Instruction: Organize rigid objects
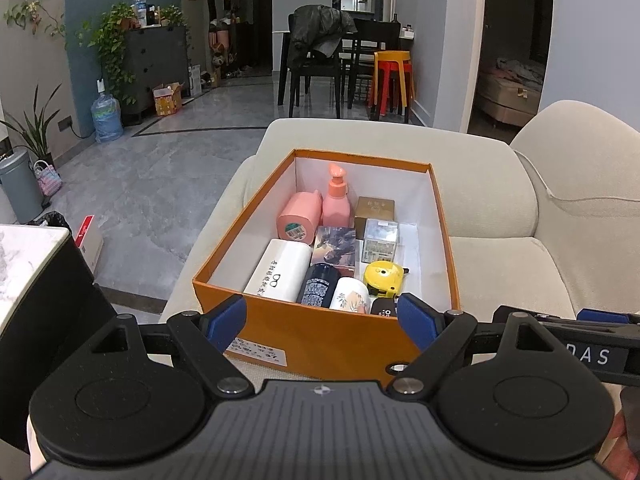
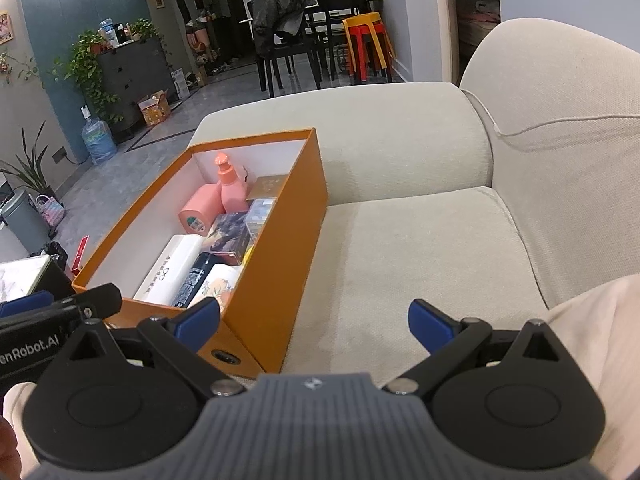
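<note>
An orange cardboard box stands on the beige sofa. It holds a pink pump bottle, a pink tub, a white glasses case, a dark can, a floral cup, a yellow tape measure and small boxes. My left gripper is open and empty at the box's near wall. My right gripper is open and empty, just right of the box, over the seat cushion.
A marble-topped table stands to the left of the sofa. A sofa arm lies behind the box, and the backrest is on the right. A trouser leg is at the lower right. Grey tile floor lies beyond.
</note>
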Demonstrator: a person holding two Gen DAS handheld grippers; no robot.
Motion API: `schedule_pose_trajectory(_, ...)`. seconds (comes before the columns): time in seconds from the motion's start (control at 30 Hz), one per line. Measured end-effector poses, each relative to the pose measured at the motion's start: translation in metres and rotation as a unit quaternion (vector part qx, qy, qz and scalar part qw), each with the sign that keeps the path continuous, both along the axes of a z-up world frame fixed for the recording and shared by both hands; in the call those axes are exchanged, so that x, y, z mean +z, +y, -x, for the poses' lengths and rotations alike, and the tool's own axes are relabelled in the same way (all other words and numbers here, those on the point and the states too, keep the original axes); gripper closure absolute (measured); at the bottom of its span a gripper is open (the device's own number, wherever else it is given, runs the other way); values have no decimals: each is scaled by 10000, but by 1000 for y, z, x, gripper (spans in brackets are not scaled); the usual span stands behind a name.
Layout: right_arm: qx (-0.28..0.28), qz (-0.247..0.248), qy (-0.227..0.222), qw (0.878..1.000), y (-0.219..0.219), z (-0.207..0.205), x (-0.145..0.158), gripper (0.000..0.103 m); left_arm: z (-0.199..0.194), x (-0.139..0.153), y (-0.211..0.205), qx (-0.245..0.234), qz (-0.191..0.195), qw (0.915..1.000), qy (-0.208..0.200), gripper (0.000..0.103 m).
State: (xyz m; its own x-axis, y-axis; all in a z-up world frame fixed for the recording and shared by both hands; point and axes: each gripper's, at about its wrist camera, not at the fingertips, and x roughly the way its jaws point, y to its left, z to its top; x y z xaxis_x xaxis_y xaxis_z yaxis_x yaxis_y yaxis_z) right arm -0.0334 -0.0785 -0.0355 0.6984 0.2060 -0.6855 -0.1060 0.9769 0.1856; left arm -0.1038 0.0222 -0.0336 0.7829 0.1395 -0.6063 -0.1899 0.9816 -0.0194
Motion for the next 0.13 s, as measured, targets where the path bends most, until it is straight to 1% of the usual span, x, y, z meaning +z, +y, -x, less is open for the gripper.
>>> schedule_pose_trajectory(0.13,3,-16,-1,10000,0,0,0,4,0,0,-1,4,21,10000,-6,3)
